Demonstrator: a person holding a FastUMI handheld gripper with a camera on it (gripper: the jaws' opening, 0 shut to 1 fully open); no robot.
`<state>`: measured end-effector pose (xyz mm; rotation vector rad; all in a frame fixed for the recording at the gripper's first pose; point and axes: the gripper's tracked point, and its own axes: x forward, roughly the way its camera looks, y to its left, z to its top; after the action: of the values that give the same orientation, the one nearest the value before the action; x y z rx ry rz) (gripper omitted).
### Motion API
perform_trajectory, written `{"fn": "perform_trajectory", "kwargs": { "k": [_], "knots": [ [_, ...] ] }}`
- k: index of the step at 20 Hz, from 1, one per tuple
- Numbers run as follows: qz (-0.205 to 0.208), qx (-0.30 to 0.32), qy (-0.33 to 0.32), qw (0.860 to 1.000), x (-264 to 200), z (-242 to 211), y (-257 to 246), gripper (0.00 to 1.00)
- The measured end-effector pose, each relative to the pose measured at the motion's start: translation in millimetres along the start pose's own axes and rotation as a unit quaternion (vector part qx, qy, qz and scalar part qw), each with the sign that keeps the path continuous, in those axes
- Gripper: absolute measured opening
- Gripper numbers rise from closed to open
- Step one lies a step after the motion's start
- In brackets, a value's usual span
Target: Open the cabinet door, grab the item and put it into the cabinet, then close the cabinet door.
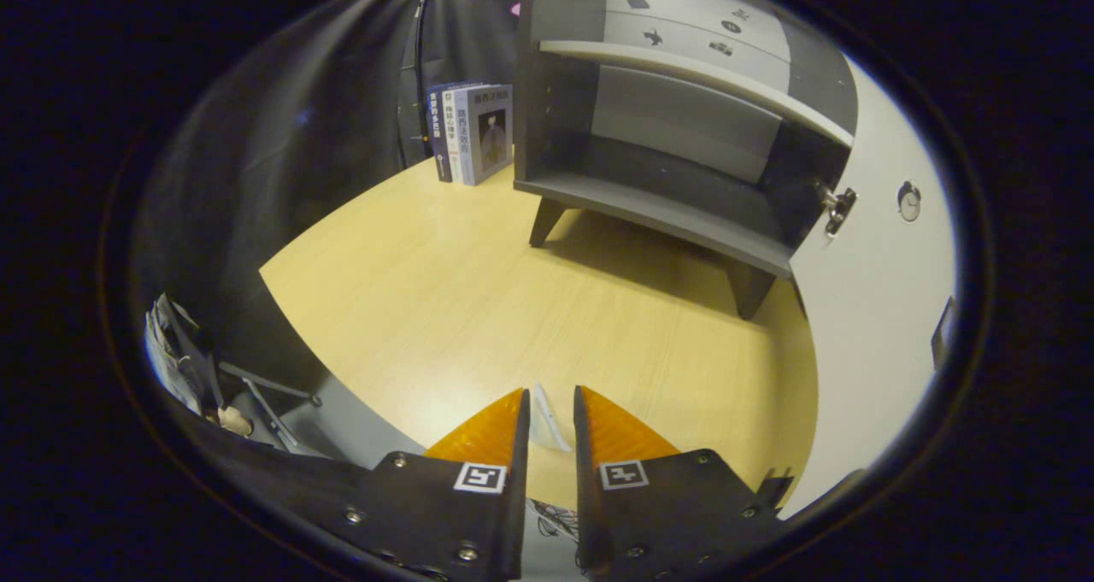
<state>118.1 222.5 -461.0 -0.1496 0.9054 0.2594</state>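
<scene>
Cabinet [684, 120] standing on wooden table [479, 308], well beyond the fingers; cabinet door [863, 308] swung wide open to the right, hinge [838, 208] and round knob [908, 201] showing; step 1 judged done. Inside: 1 shelf [701, 73] above, lower compartment bare, nothing stored yet. Gripper [551, 411] low over the near table edge, fingers nearly together with a thin white item [547, 420] standing in the narrow gap between them; looks pinched, but contact on both sides too small to confirm, so cannot tell. Left to do, as judged: carry item forward into cabinet, release, swing door closed. 3 books [473, 132] upright just left of the cabinet; spine and cover writing present, too small to read. Small dark pictogram stickers [654, 37] on cabinet top; no brand legible.
</scene>
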Motion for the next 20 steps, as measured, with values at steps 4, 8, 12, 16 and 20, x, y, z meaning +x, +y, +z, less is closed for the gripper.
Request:
{"fn": "perform_trajectory", "kwargs": {
  "k": [4, 8, 12, 16, 20],
  "knots": [
    [-0.013, 0.002, 0.008, 1.0, 10, -2, -11, 0.26],
    [-0.018, 0.031, 0.015, 0.999, 13, -3, -17, 0.01],
    [-0.033, 0.059, -0.011, 0.998, -17, 33, -32, 0.01],
    [-0.045, 0.098, -0.056, 0.993, -67, 116, -50, 0.01],
    [-0.066, 0.097, -0.117, 0.986, -116, 209, -78, 0.01]
  ]
}}
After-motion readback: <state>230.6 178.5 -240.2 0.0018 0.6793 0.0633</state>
